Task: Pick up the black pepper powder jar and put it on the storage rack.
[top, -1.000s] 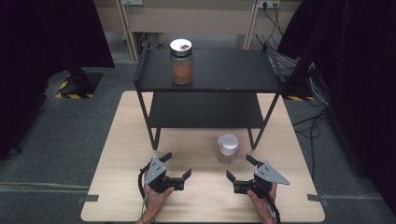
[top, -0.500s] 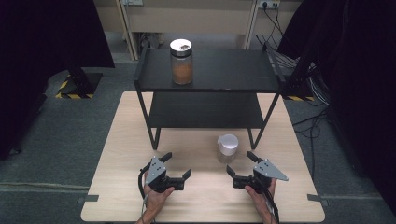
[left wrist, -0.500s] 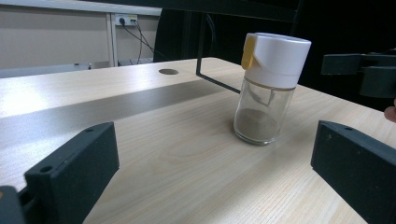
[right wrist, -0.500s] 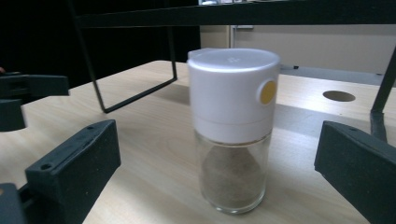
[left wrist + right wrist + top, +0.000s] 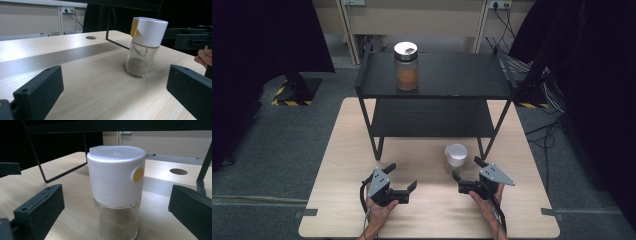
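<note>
Standing upright at twelve o'clock of the right gripper, the shaker is framed by jaws held apart. Glass below (smooth, breakable, light) is best avoided; the white cap should be taken. The left gripper is likewise spread.

The light wooden table carries a black two-tier shelf at its far half, well beyond the fingers of both grippers. On the shelf's top board stands a glass jar with brownish contents, far ahead of the left gripper's fingers. On the tabletop itself stands a glass shaker with a white cap, upright, just ahead of the right gripper's fingers and near the shelf's front right leg. A round hole is cut in the tabletop beyond the shaker.
</note>
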`<act>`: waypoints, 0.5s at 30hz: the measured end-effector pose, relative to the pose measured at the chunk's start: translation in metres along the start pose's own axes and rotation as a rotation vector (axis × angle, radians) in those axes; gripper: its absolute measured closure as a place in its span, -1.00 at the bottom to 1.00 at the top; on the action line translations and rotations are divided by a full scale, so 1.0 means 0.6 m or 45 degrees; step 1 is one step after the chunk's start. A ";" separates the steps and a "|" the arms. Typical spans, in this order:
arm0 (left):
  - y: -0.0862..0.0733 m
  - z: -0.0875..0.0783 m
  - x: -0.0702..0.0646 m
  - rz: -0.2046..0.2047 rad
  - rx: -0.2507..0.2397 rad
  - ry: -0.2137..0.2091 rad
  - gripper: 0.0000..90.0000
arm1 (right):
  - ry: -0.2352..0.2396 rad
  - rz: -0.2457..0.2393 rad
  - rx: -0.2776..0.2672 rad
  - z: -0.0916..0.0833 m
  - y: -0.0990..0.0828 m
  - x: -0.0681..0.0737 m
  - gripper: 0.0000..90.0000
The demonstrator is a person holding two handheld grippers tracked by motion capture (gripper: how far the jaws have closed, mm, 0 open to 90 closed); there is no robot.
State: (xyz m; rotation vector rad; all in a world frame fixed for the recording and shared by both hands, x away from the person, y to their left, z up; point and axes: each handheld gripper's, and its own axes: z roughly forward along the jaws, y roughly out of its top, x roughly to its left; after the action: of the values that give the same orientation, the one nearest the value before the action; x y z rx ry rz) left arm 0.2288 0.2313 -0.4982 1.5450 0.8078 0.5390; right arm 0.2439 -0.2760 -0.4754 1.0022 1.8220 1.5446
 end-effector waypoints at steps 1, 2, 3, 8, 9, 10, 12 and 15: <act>0.000 0.000 0.000 0.000 0.001 -0.001 -0.99 | -0.002 -0.001 0.000 0.002 0.000 0.001 -0.99; 0.000 0.000 0.000 0.000 0.001 -0.001 -0.99 | -0.002 0.002 0.000 0.004 0.001 0.001 -0.99; 0.000 0.000 0.000 -0.001 0.002 0.000 -0.99 | -0.001 0.002 0.000 0.007 0.002 0.001 -0.99; 0.001 0.000 0.000 0.000 0.004 -0.001 -0.99 | -0.004 -0.009 0.011 0.021 0.006 0.002 -0.99; 0.001 0.001 0.000 0.000 0.006 -0.001 -0.99 | -0.005 -0.011 0.016 0.024 0.006 0.002 -0.99; 0.001 0.001 0.000 0.000 0.008 -0.002 -0.99 | -0.009 -0.010 0.021 0.028 0.007 0.002 -0.99; 0.001 0.001 -0.001 0.001 0.007 0.000 -0.99 | -0.012 -0.004 0.034 0.035 0.009 0.002 -0.98; 0.001 0.001 -0.001 0.000 0.008 0.000 -0.99 | -0.014 0.001 0.047 0.046 0.009 0.000 -0.96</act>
State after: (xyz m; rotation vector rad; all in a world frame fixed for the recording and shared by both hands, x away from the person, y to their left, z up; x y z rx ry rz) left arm 0.2291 0.2307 -0.4975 1.5508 0.8103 0.5370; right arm 0.2666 -0.2596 -0.4756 1.0267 1.8491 1.5078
